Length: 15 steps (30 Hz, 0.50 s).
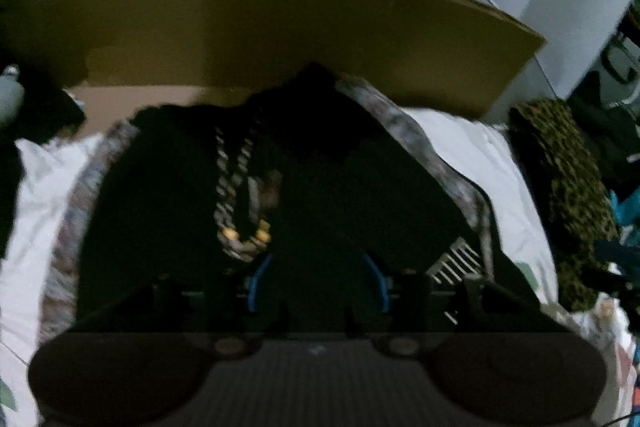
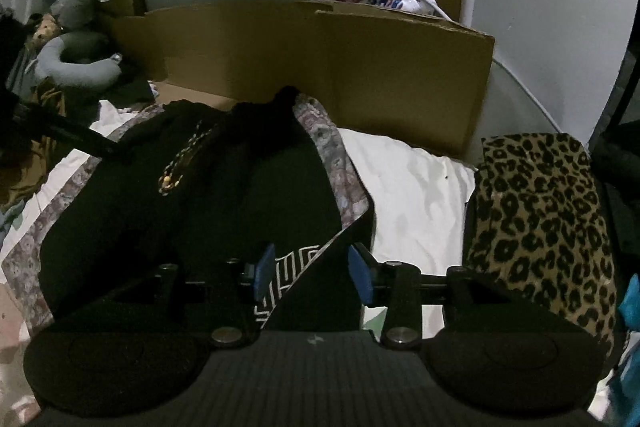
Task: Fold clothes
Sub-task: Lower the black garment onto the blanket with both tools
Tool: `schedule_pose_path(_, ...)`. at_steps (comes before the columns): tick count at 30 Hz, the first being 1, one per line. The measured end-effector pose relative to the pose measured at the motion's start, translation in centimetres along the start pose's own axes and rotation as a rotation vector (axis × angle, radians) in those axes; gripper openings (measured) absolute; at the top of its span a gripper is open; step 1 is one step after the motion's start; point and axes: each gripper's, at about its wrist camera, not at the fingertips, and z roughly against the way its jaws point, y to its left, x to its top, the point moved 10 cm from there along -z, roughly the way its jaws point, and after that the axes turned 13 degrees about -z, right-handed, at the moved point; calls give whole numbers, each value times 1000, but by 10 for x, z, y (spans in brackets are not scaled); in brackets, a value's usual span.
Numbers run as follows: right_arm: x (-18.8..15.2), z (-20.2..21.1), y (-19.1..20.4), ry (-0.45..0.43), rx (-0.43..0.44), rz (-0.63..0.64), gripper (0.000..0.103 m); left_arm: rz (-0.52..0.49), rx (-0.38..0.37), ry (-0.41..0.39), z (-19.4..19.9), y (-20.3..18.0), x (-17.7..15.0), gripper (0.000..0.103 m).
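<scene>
A black garment [image 2: 224, 203] with a braided drawcord [image 1: 236, 187] is spread on a bed covered by a white sheet [image 2: 412, 187]. A patterned floral band [image 2: 336, 163] runs along its edges, and a white line print [image 2: 288, 279] sits near its closest corner. Behind it stands a cardboard box [image 2: 320, 55]. A leopard-print cloth [image 2: 540, 219] lies just to the right, with a grey neck pillow [image 2: 76, 63] far left.

Several risks are judged from here. The fold may slump open if the fabric is let go before it lies flat. The loose drawcord could be trapped inside the fold and leave a lump. The leopard-print cloth is close enough to be snagged.

The right hand-held gripper [image 2: 312, 275] is seen with its blue pads [image 2: 264, 271] parted about halfway. The printed corner of the garment lies between them, but neither pad is seen pressing it, so it is taken as released. The left hand-held gripper [image 1: 318, 283] is blurred and dark. Its blue-edged fingers [image 1: 256, 283] stand apart over black fabric, and no pinch is visible, so it also reads as unclenched.
</scene>
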Motion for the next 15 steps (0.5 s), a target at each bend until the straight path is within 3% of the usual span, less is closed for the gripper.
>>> schedule_pose_path(9, -56, -16, 16, 119, 30, -4, 48, -35, -21, 67, -10, -39, -48, 53)
schedule_pose_path(15, -81, -37, 31, 195, 43, -30, 48, 61, -90, 92, -22, -50, -71, 52)
